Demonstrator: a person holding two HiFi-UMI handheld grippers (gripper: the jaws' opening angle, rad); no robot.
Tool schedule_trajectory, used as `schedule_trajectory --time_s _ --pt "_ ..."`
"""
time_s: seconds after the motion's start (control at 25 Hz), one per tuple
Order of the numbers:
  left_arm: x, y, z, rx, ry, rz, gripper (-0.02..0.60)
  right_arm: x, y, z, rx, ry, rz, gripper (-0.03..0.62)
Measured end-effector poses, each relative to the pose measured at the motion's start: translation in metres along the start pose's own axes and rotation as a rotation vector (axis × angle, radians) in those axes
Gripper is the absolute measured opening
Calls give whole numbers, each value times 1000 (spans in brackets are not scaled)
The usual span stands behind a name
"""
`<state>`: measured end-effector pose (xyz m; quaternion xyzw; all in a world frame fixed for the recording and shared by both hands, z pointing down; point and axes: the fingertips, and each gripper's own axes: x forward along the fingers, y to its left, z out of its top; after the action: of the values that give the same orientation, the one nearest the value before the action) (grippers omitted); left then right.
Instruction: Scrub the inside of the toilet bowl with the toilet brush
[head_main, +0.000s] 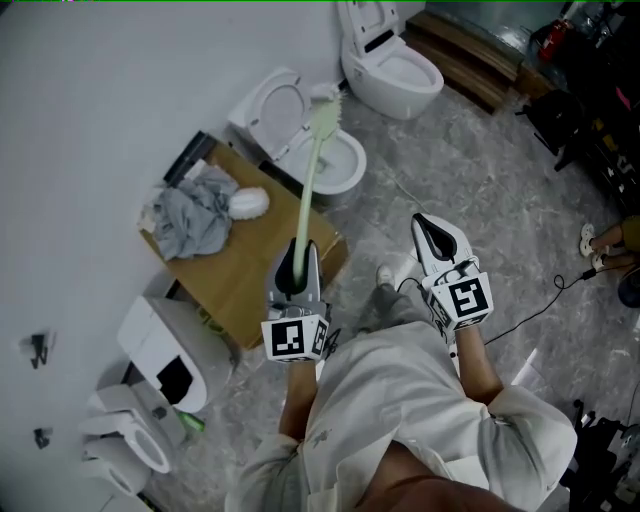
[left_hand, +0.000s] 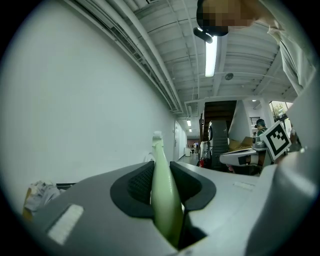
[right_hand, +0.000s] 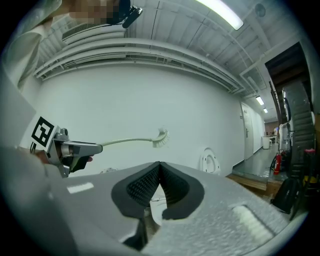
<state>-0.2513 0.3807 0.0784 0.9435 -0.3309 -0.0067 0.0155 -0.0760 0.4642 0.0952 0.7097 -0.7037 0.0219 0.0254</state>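
Observation:
My left gripper (head_main: 297, 262) is shut on the pale green handle of the toilet brush (head_main: 312, 165), which points away from me. Its white bristle head (head_main: 327, 94) hangs over the white toilet bowl (head_main: 335, 162), whose lid (head_main: 272, 105) is raised against the wall. In the left gripper view the handle (left_hand: 162, 185) sits clamped between the dark pads. In the right gripper view the brush (right_hand: 161, 137) shows against the white wall, held by the left gripper (right_hand: 70, 150). My right gripper (head_main: 432, 233) is shut and holds nothing, to the right of the bowl.
A cardboard box (head_main: 250, 262) with a grey cloth (head_main: 195, 218) stands left of the bowl. A second toilet (head_main: 390, 66) stands farther back, others (head_main: 150, 400) at the lower left. A cable (head_main: 540, 300) runs over the grey floor on the right. Wooden boards (head_main: 470, 55) lie at the back.

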Motion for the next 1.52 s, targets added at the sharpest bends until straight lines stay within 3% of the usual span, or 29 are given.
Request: schedule_trajectory --time_s 0.6,1.0,1.52 --pt "137 -5 -8 13 34 105 116 102 -110 -2 8 18 138 3" --pt "169 5 -30 13 56 154 117 146 -133 -17 8 40 203 3" --pt "227 56 -76 -41 94 212 116 234 -146 -49 -3 87 282 3"
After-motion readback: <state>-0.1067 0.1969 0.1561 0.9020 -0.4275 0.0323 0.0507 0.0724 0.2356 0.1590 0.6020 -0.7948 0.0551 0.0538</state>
